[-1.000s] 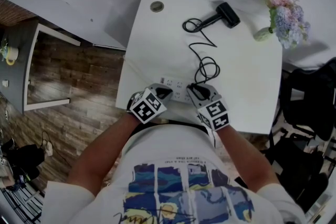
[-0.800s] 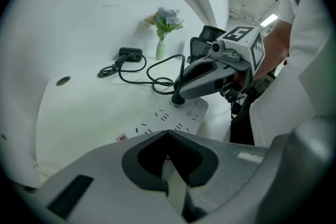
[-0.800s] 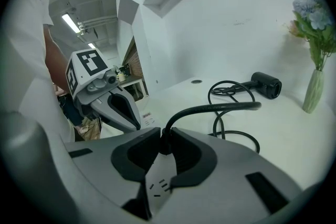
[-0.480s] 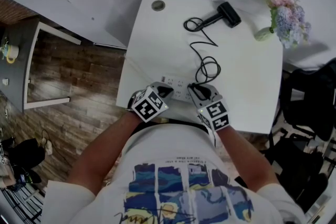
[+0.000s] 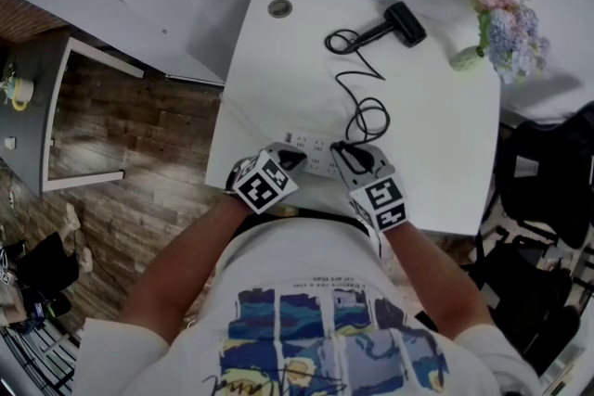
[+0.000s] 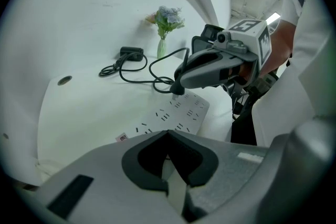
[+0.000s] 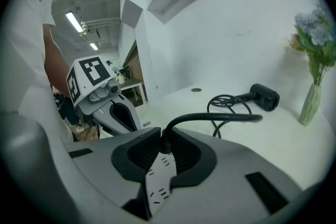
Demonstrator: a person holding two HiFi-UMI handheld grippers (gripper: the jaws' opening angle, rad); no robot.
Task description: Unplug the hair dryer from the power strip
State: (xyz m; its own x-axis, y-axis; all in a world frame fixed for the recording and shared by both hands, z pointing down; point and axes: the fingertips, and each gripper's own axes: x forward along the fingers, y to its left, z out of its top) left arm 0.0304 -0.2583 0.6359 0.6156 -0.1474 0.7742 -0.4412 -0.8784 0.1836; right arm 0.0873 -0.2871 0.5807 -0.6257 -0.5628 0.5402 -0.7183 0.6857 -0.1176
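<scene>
At the power strip (image 6: 173, 115), right gripper (image 5: 344, 155) jaws grip the plug (image 7: 164, 140), left gripper (image 6: 170, 166) jaws its end.

Black hair dryer (image 5: 401, 25) lies on its side (cord (image 5: 357, 79) looped), plug (image 6: 178, 90) at white power strip (image 5: 314, 159).

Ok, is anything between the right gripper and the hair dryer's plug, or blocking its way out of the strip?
Nothing visible. The right gripper has its jaws closed on the plug in the power strip; only slack cord lies beyond, and the left gripper holds the strip's other end, clear of the plug.
</scene>
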